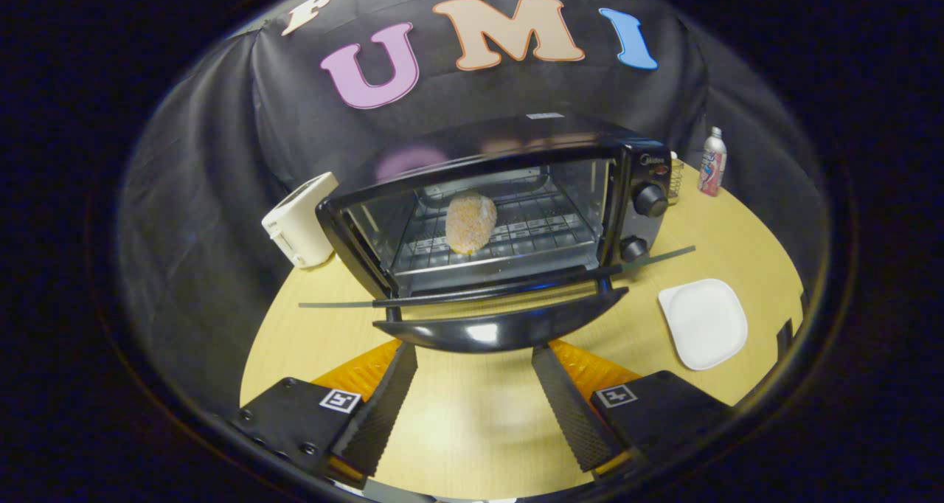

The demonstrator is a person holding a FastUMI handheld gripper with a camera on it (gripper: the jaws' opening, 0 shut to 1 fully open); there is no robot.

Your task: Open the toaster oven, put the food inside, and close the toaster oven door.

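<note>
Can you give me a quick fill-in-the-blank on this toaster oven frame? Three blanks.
1. The toaster oven door is ____.
2. The breaded food lies on the oven's ____.
3. The gripper jaws stand ____, the door's handle just ahead of them.

Missing words: open; rack; open

Light wooden desk [472, 422] carries black toaster oven [509, 208], cream plastic toaster [301, 221], white square plate [703, 323], silver-pink bottle [712, 162].
</note>
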